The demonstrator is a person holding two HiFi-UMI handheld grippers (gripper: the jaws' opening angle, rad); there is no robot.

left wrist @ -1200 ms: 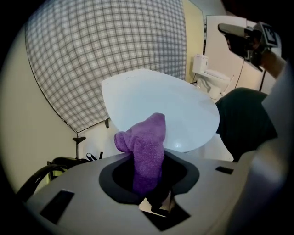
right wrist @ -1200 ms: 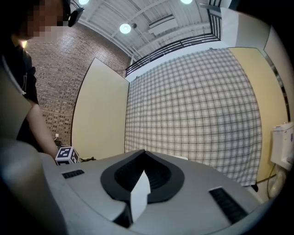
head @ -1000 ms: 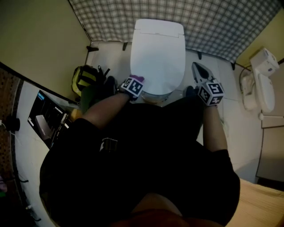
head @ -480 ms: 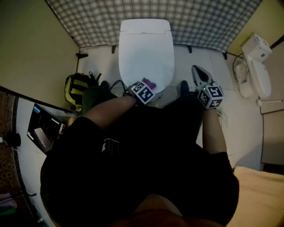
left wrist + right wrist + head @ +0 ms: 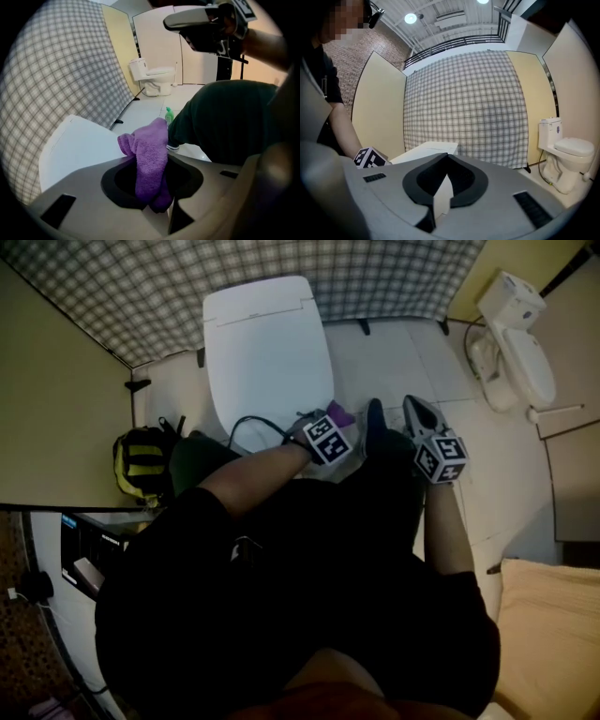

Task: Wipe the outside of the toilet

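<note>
The white toilet [image 5: 267, 352] stands with its lid down against the checked wall; the left gripper view shows its lid [image 5: 79, 145] from the side. My left gripper [image 5: 336, 421] is at the toilet's front right edge, shut on a purple cloth [image 5: 341, 413]. That cloth [image 5: 150, 150] hangs bunched between the jaws of the left gripper [image 5: 153, 190]. My right gripper [image 5: 412, 407] is held over the floor to the right of the bowl, apart from it. In its own view the right gripper [image 5: 444, 185] is shut, with nothing between the jaws.
A second white toilet [image 5: 511, 338] stands at the far right wall. A yellow and black backpack [image 5: 141, 460] lies left of the toilet. A green bottle [image 5: 169, 115] stands on the floor. The person's dark trouser leg [image 5: 229, 122] and shoe [image 5: 375, 418] are close beside the bowl.
My left gripper has slid with the purple cloth from the toilet's front rim round to its right side. The head has turned, shifting the view. The right gripper has hardly moved.
</note>
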